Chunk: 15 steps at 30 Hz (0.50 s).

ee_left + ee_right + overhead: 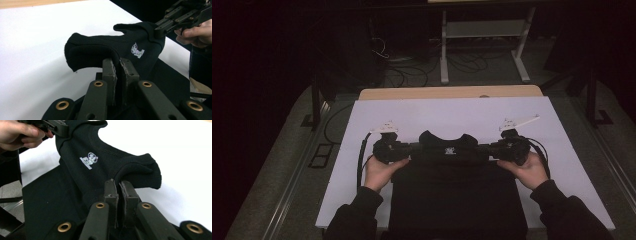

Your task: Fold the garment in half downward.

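A: Your left gripper (115,65) is clamped tight on the black garment (452,170) at one shoulder, jaws nearly together w/ fabric between the pads. Right gripper (121,187) same on the other shoulder.

B: Material?

A: Soft knit, matte, thick hem; ribbed seam round the neckline. Small white printed logo (88,159) inside the collar area. It lies on a smooth white sheet (452,112) over a wooden table (447,92).

B: Which way does it point?

A: Collar end faces away from you, body runs back toward your edge of the table. The held top edge stretches left-right btw your two hands (381,171), lifted a bit off the sheet.

B: Diff btw views?

A: High view gives the whole layout, garment just a dark shape. Gripper views show the stitching, logo, curled shoulder ends, plus frayed pale edges on the pads (109,72).
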{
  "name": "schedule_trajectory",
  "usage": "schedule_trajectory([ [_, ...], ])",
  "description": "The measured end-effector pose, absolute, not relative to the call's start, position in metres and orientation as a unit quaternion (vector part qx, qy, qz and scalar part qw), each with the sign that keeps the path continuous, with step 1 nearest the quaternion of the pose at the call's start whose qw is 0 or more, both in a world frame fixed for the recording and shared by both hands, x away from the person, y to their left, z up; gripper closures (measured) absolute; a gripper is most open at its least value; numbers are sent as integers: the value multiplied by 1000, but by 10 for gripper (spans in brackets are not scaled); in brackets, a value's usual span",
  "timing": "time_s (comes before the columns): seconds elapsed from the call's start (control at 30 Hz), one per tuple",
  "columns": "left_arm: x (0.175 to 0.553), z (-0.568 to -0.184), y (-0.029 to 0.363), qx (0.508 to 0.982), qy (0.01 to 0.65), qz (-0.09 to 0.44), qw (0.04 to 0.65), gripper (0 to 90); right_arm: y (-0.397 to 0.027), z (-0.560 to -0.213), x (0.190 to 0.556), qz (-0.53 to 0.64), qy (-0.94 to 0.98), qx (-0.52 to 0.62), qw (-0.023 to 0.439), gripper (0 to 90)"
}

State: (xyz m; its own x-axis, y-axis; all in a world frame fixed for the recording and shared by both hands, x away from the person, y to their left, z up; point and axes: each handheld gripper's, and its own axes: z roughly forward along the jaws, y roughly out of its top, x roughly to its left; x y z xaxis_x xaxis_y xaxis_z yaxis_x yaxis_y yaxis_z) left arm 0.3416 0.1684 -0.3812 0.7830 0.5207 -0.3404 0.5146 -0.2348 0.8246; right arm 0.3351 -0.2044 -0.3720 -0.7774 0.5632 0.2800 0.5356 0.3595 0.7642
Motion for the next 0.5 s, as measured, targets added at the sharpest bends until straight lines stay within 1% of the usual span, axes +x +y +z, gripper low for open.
schedule_trajectory([
  [0.5,315,-393,164,797,316,6,515,820,-205,-382,314,451,828,332,13,834],
])
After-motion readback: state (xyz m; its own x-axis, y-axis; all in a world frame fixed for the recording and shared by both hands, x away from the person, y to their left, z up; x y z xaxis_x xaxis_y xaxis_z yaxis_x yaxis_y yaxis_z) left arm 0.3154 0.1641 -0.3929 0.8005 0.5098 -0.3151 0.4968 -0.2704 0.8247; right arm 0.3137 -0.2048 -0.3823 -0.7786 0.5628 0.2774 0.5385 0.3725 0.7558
